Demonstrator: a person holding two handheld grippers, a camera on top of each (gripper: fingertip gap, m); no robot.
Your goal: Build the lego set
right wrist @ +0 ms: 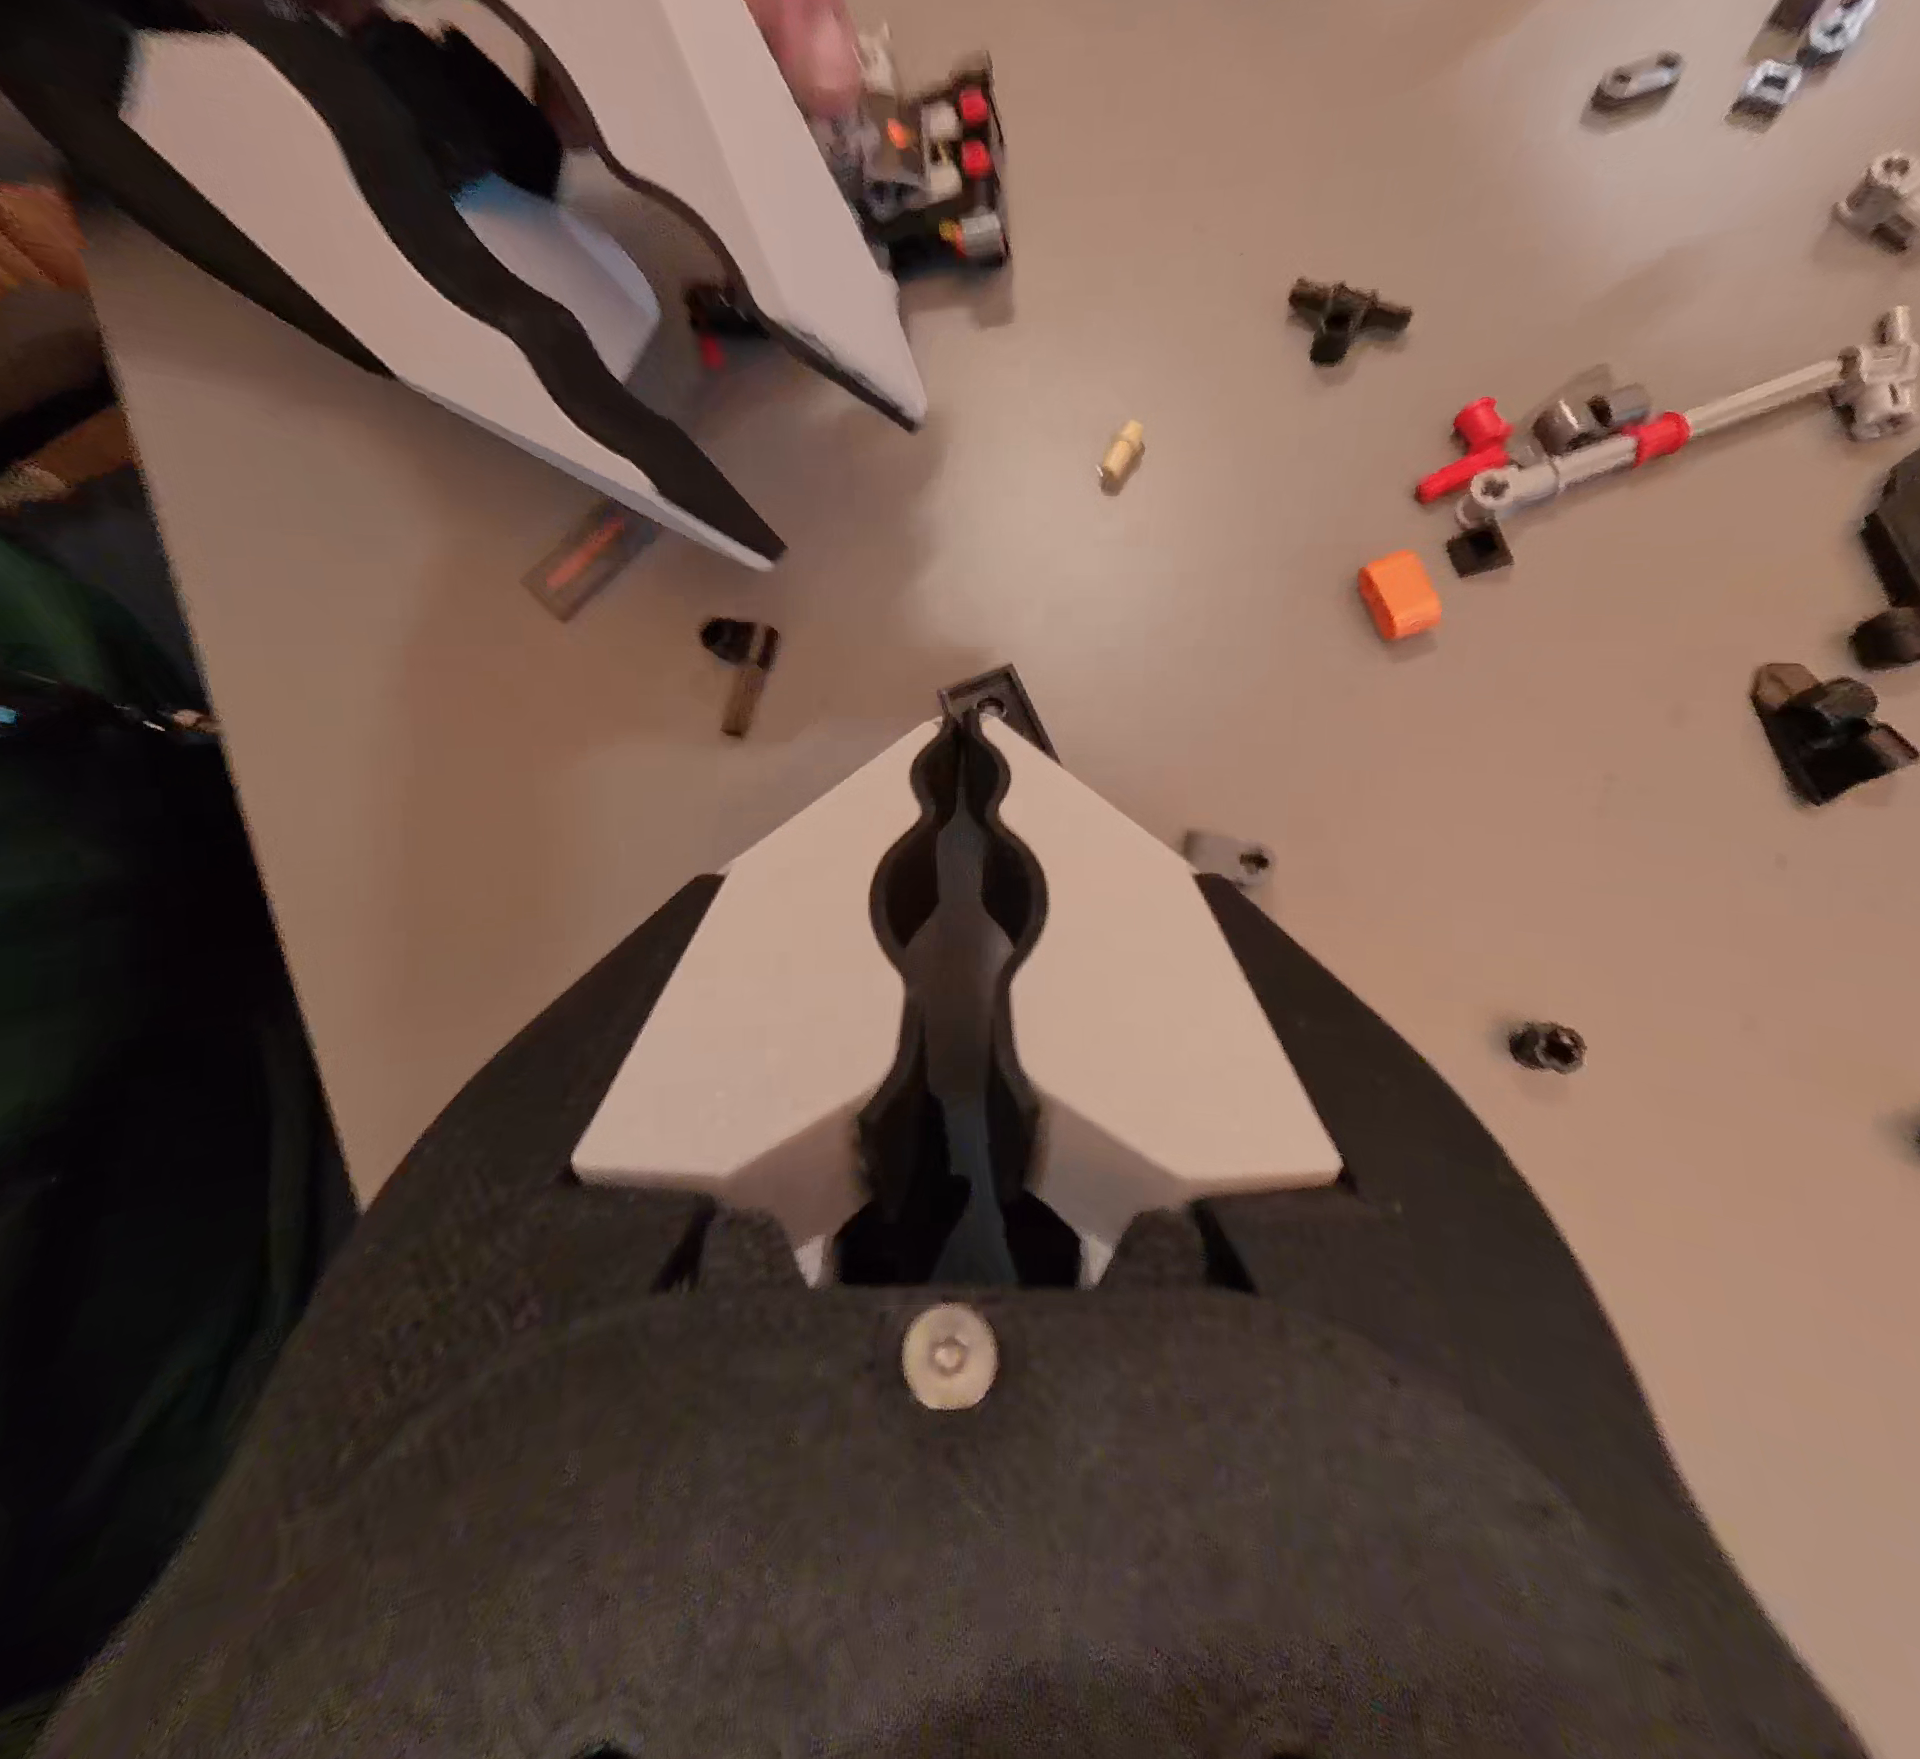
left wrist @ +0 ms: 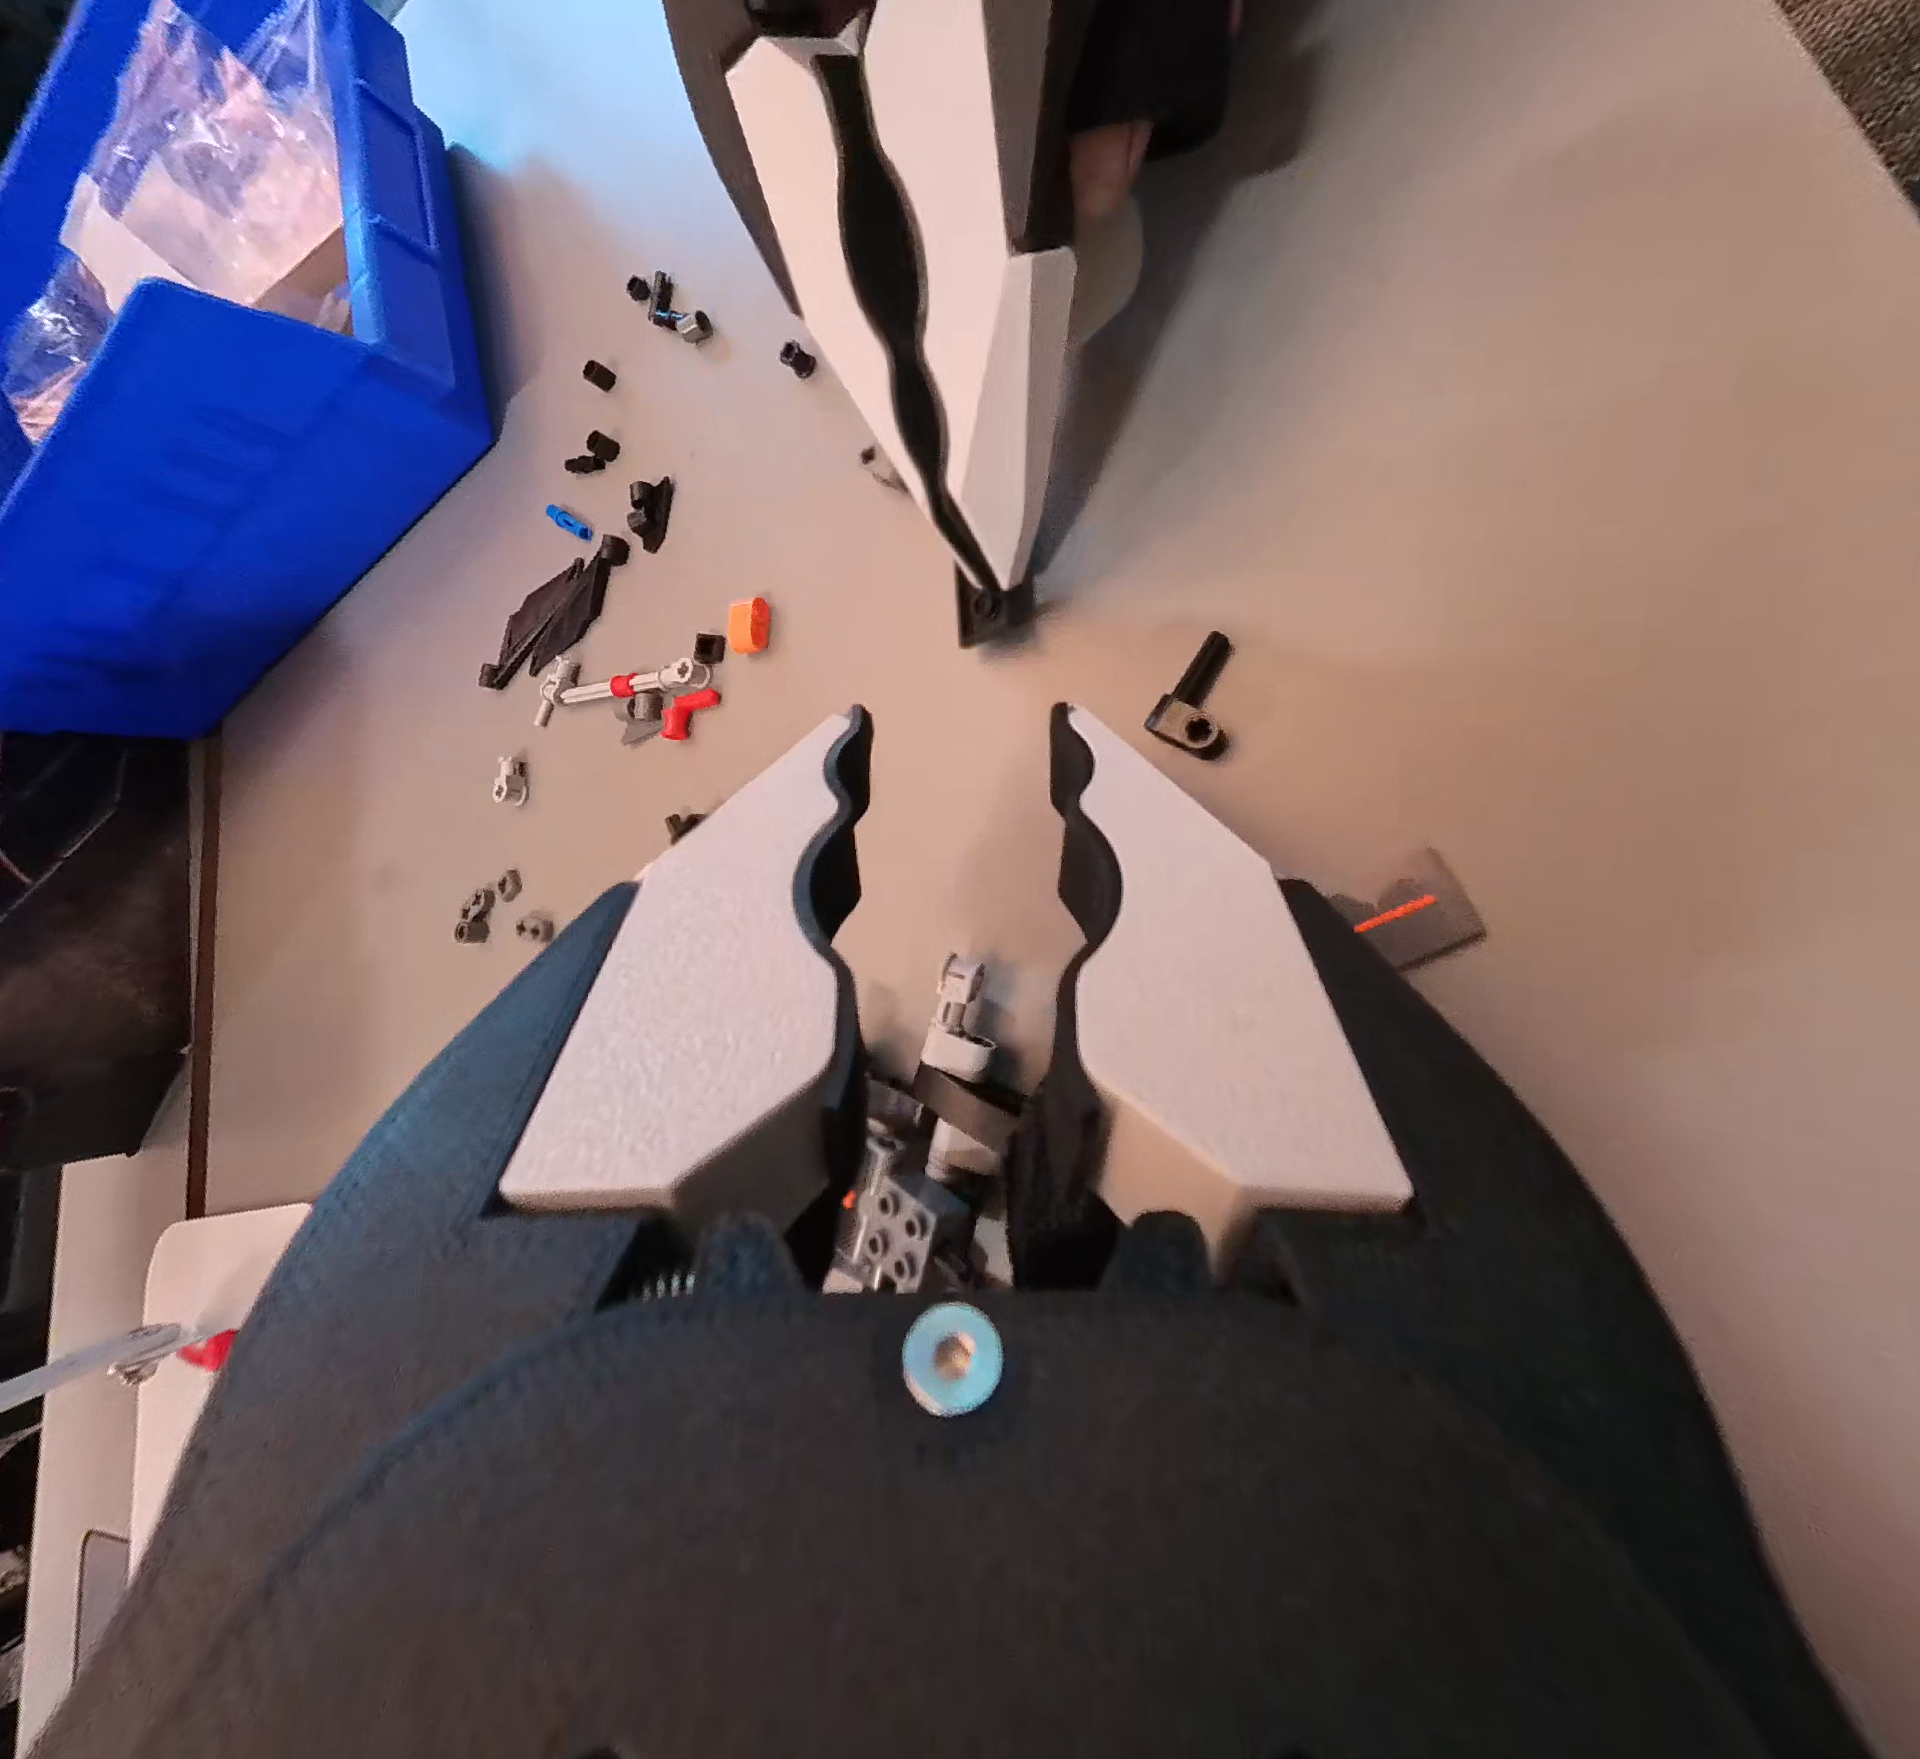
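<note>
My right gripper (right wrist: pixel 971 724) is shut, its tips pinching a small black square plate (right wrist: pixel 987 693) low over the beige table (right wrist: pixel 1143 930). In the left wrist view it (left wrist: pixel 987 589) comes down from above with the plate (left wrist: pixel 992 616) at its tips. My left gripper (left wrist: pixel 958 722) is open and empty, its tips a short way from the plate. It also shows in the right wrist view (right wrist: pixel 844 485). A part-built grey and black model (left wrist: pixel 935 1138) lies on the table under the left gripper, between its finger bases, and shows in the right wrist view (right wrist: pixel 935 161).
A blue bin (left wrist: pixel 208 462) with clear bags stands at the left. Loose parts lie scattered: an orange piece (right wrist: pixel 1397 594), a grey and red rod (right wrist: pixel 1662 442), a black angled pin (left wrist: pixel 1190 696), a dark tile with an orange stripe (left wrist: pixel 1418 920), a tan pin (right wrist: pixel 1120 454). About 5 centimetres separates my left fingertips from my right. The tan pin (right wrist: pixel 1120 454) is about 6 centimetres from both grippers' fingertips.
</note>
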